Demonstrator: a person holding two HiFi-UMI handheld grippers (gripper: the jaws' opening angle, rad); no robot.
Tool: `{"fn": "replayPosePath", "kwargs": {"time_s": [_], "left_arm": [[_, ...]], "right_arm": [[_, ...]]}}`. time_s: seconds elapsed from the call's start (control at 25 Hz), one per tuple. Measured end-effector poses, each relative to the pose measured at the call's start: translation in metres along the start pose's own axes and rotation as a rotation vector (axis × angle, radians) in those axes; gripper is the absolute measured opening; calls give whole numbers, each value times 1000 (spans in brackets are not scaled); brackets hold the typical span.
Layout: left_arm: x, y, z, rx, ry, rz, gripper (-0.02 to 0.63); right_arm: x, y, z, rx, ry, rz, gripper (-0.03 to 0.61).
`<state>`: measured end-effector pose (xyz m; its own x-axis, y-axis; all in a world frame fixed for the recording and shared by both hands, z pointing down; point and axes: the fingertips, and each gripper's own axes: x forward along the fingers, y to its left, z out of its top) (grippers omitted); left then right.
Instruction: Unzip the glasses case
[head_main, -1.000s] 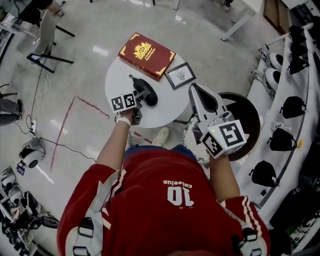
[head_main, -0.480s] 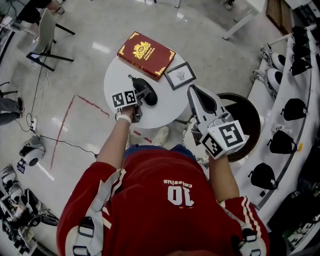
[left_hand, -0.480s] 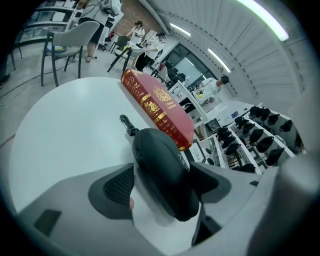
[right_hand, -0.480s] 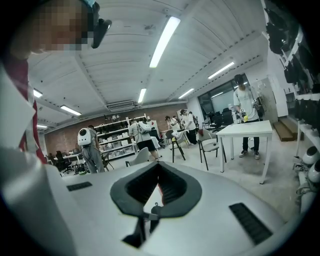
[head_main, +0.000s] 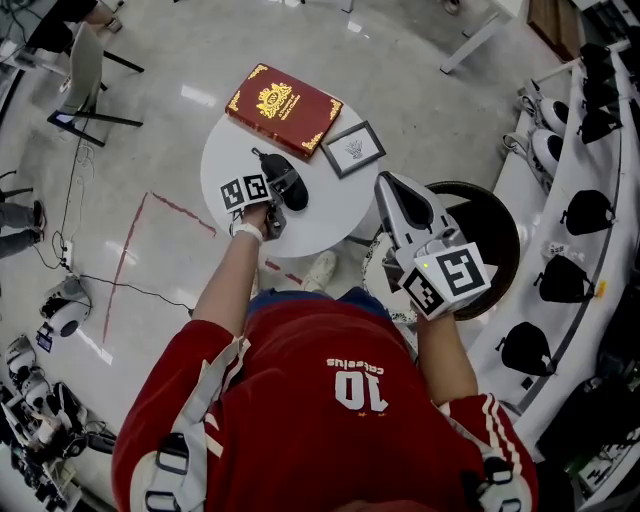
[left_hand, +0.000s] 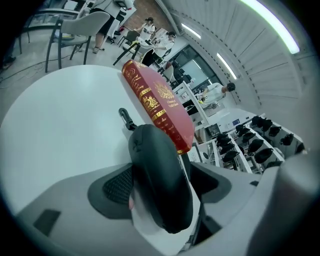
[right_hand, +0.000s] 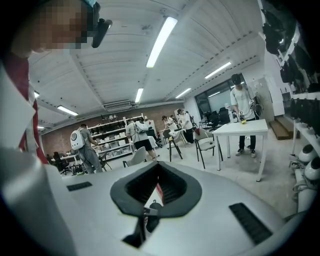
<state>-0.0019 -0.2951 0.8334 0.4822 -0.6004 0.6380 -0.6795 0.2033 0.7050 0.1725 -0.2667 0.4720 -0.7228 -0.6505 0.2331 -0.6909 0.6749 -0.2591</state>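
In the head view the marker cube (head_main: 244, 191) and the hand (head_main: 258, 218) cover the jaws of the left gripper (head_main: 272, 190) and the near end of the glasses case (head_main: 288, 182), and the zip is too small to make out. In the left gripper view the jaws, which have just been opening, stand on either side of the case. Its bulk hides 1 corner of the red book (left_hand: 159, 107), and whether the left pad touches it cannot be told. The book's gold print is too small to read. The right gripper (right_hand: 156, 166) blocks its own view of the table: only 1 red sliver and a dark shape show behind its closed tips.
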Motion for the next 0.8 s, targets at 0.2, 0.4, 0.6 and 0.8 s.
{"fn": "replayPosePath", "kwargs": {"time_s": [0.2,0.4,0.6,0.8], "left_arm": [[4,1,-2,37,30,65,347],[9,-3,-4,56,66,118,347],[22,-12,-11,121,117,168,347],[27,-15,-14,137,133,211,328]], "right_arm": [[-2,-5,-6,19,4,-3,14],[-3,-7,-10,27,8,-1,14],[-7,-11,-12,41,3,-6,14],[-11,-16,-14,53,4,-17,14]]}}
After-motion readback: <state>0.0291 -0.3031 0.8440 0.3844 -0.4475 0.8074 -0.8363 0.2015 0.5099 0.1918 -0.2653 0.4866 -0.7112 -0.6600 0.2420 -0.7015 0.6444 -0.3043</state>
